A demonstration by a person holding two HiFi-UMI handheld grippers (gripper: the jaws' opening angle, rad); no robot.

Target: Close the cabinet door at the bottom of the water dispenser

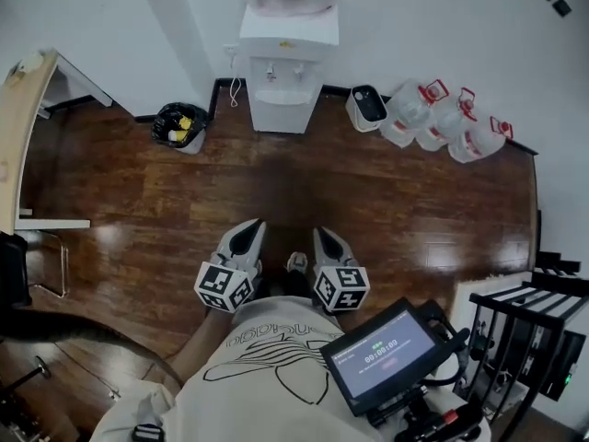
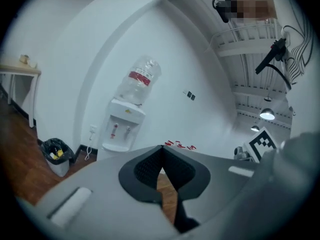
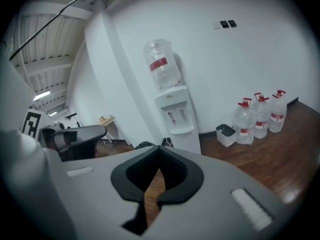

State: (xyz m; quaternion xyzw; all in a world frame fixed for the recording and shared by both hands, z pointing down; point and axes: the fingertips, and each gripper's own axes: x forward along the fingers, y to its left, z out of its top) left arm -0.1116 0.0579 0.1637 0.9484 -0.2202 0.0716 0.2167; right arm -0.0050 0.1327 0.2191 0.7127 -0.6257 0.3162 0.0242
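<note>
The white water dispenser point(image 1: 287, 72) stands against the far wall with a clear bottle on top. Its lower cabinet front point(image 1: 281, 116) looks plain white, and I cannot tell from here whether the door is ajar. Both grippers are held close to the person's body, well short of the dispenser across the wood floor. My left gripper point(image 1: 248, 230) is shut and empty, its jaws meeting at the tips point(image 2: 161, 149). My right gripper point(image 1: 324, 238) is also shut on nothing point(image 3: 160, 149). The dispenser also shows in the left gripper view point(image 2: 122, 129) and the right gripper view point(image 3: 175, 119).
A bin with a black bag point(image 1: 179, 125) sits left of the dispenser. To its right stand a small white bin point(image 1: 368, 107) and three water jugs point(image 1: 442, 122). A table point(image 1: 23, 127) lines the left side. A black rack point(image 1: 529, 339) and a screen point(image 1: 386, 353) are at the near right.
</note>
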